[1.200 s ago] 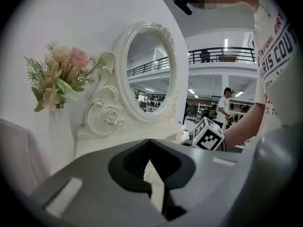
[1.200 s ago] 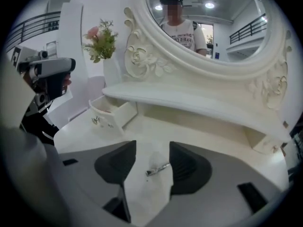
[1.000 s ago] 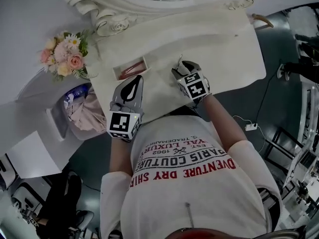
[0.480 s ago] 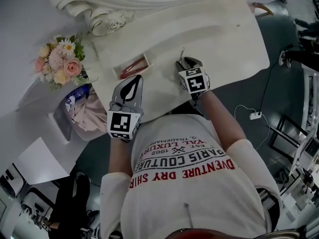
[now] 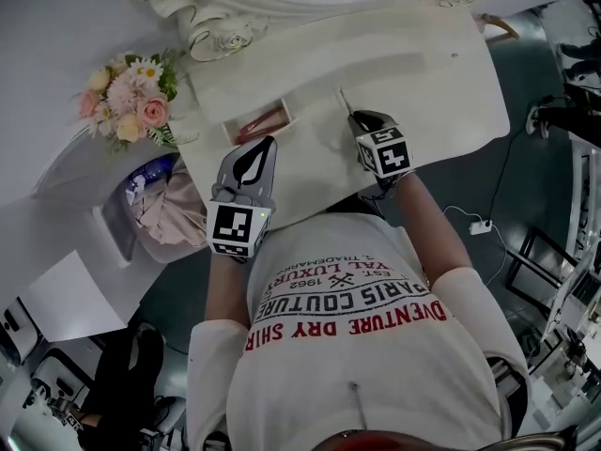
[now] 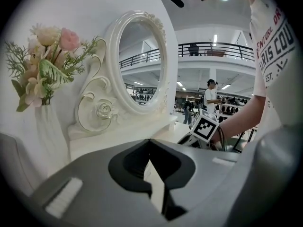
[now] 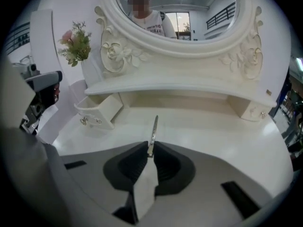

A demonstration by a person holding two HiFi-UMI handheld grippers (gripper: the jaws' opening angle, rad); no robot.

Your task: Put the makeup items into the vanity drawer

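Note:
A slim metal makeup tool (image 7: 153, 132) pokes forward out of my right gripper (image 7: 150, 151). Its jaws are closing, and the pads pinch the tool's near end. In the head view that gripper (image 5: 357, 117) hovers over the white vanity top (image 5: 423, 73) with the tool (image 5: 346, 103) pointing toward the mirror. The small drawer (image 5: 282, 107) stands pulled out to its left, with a red item (image 5: 261, 123) inside. My left gripper (image 5: 263, 144) sits just in front of the drawer, shut with nothing in it. The drawer (image 7: 97, 111) also shows at left in the right gripper view.
An ornate oval mirror (image 7: 175, 13) rises behind the tabletop. A vase of flowers (image 5: 131, 100) stands at the left end. A second small drawer (image 7: 253, 110) at the right is closed. A bin with bags (image 5: 155, 205) sits on the floor to the left.
The right gripper's jaws have come together on the metal tool, and it has shifted slightly right. The left gripper has stayed by the drawer.

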